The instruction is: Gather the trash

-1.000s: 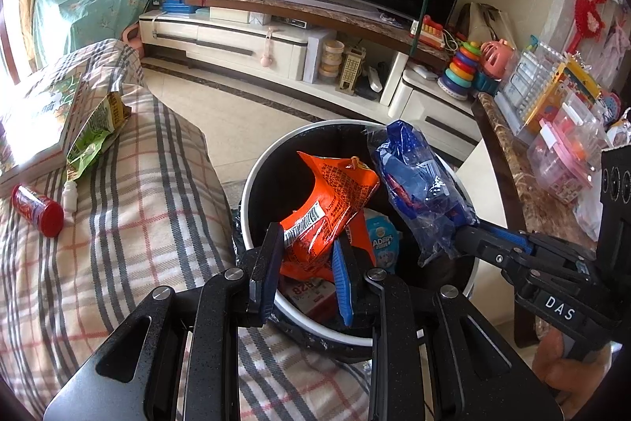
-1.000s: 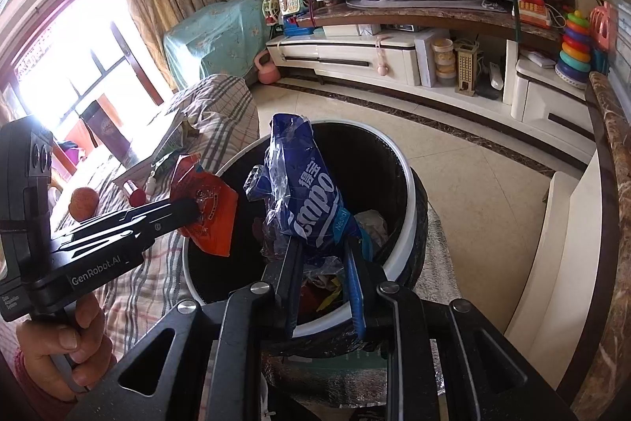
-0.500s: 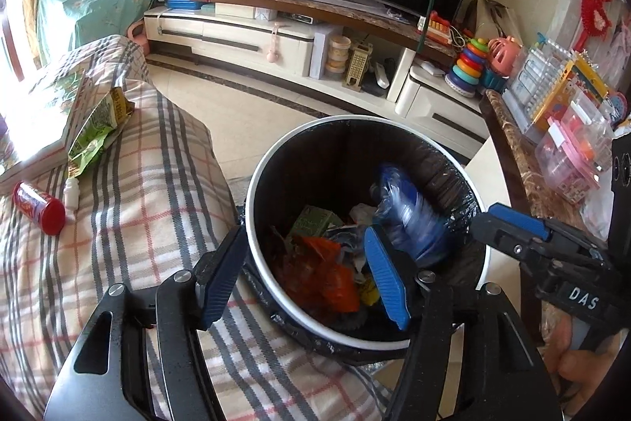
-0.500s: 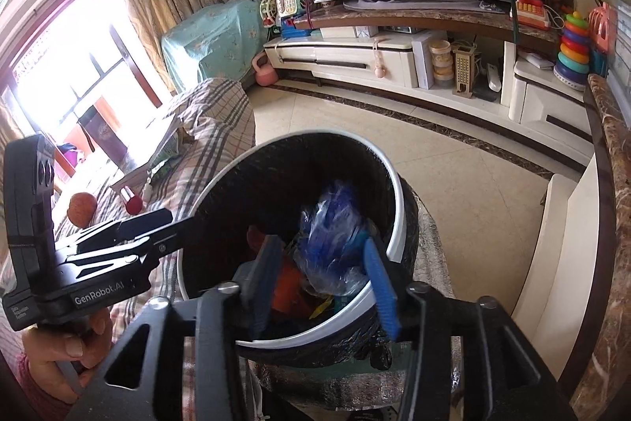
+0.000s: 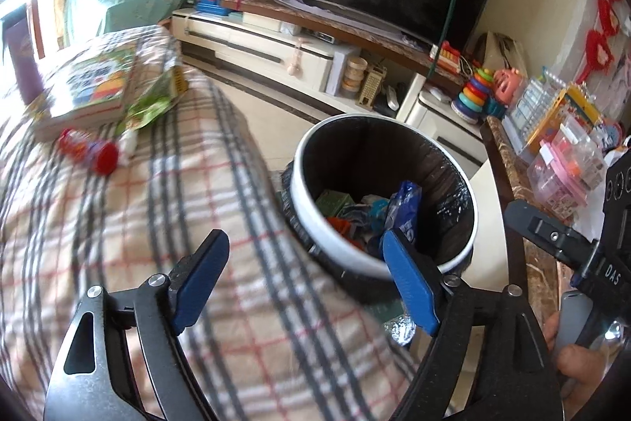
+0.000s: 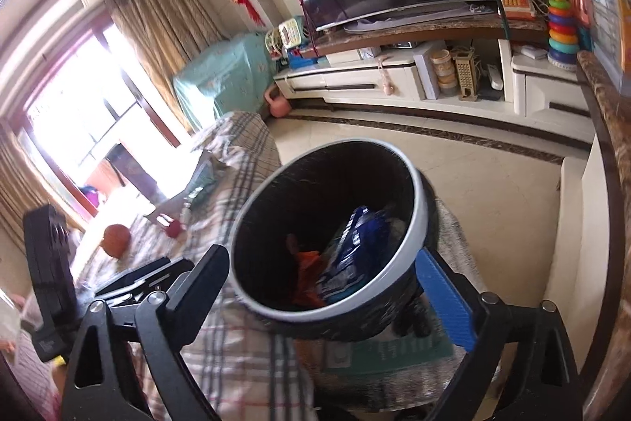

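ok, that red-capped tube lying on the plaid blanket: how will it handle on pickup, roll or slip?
The tube looks round and lies on its side, so a nudge would likely roll it, though the soft blanket may damp that. It looks small and rigid, probably light. The glossy surface might slip between gripper pads.

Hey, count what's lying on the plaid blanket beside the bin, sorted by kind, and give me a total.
Books: 1
Green snack bags: 1
Red tubes: 1
Small white bottles: 1
Orange balls: 1
Total: 5
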Demonstrator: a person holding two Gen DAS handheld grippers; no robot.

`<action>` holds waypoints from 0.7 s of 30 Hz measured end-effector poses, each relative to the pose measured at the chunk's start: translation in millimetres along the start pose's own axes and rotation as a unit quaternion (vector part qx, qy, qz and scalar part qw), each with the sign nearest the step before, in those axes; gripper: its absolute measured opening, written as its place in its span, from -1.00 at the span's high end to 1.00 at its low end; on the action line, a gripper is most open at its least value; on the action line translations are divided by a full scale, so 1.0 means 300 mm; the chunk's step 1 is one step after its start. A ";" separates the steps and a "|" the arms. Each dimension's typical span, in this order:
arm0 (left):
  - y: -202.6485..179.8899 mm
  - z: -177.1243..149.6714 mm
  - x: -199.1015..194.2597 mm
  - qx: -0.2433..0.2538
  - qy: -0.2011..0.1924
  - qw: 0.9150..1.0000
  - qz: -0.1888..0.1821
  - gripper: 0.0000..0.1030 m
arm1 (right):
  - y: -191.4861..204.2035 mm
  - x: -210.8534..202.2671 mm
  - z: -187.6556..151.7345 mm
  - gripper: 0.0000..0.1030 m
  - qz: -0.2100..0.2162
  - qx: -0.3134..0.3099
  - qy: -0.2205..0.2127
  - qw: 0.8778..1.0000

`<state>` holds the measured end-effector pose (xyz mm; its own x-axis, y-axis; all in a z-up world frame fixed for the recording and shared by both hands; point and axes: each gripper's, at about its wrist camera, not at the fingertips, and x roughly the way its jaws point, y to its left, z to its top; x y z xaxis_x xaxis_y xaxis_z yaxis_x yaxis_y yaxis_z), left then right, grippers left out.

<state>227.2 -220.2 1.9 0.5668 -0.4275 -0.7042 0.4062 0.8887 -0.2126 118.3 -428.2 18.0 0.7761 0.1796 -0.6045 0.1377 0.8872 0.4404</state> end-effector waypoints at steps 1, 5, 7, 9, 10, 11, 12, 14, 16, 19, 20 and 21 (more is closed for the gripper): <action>0.012 -0.016 -0.019 -0.006 -0.004 1.000 0.002 -0.64 | 0.009 -0.012 -0.012 -0.93 0.000 0.000 -0.005 1.000; 0.044 -0.080 -0.104 -0.013 -0.029 0.999 0.009 -0.67 | 0.048 -0.046 -0.053 -0.96 0.003 -0.003 -0.014 1.000; 0.057 -0.110 -0.148 -0.016 -0.043 0.999 0.013 -0.71 | 0.069 -0.060 -0.076 -0.96 0.003 -0.006 -0.018 1.000; 0.073 -0.132 -0.186 -0.022 -0.053 0.998 0.011 -0.74 | 0.090 -0.074 -0.098 -0.96 0.002 -0.011 -0.021 1.000; 0.081 -0.141 -0.201 -0.024 -0.057 0.998 0.012 -0.76 | 0.097 -0.080 -0.106 -0.96 0.002 -0.014 -0.022 1.000; 0.085 -0.150 -0.219 -0.026 -0.062 0.998 0.014 -0.79 | 0.109 -0.087 -0.118 -0.96 0.000 -0.018 -0.025 1.000; 0.090 -0.161 -0.240 -0.025 -0.069 0.997 0.018 -0.81 | 0.118 -0.094 -0.128 -0.96 -0.001 -0.022 -0.027 0.999; 0.096 -0.185 -0.282 -0.020 -0.085 0.996 0.021 -0.84 | 0.143 -0.111 -0.143 -0.97 -0.006 -0.032 -0.032 0.999; 0.094 -0.205 -0.321 -0.012 -0.103 0.994 0.028 -0.85 | 0.172 -0.131 -0.149 -0.97 -0.009 -0.045 -0.040 0.998; 0.090 -0.232 -0.394 -0.002 -0.139 0.990 0.038 -0.88 | 0.238 -0.200 -0.153 -0.97 -0.026 -0.076 -0.080 0.994; 0.086 -0.240 -0.424 0.002 -0.156 0.987 0.045 -0.93 | 0.264 -0.230 -0.154 -0.97 -0.032 -0.090 -0.104 0.990; 0.083 -0.246 -0.449 0.005 -0.174 0.983 0.054 -0.98 | 0.305 -0.281 -0.158 -1.00 -0.039 -0.116 -0.144 0.982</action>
<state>108.1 -128.3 41.5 0.8171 -0.3638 -0.4472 0.3368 0.9308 -0.1419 36.2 -342.1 77.8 0.9155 0.0092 -0.4023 0.0858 0.9723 0.2175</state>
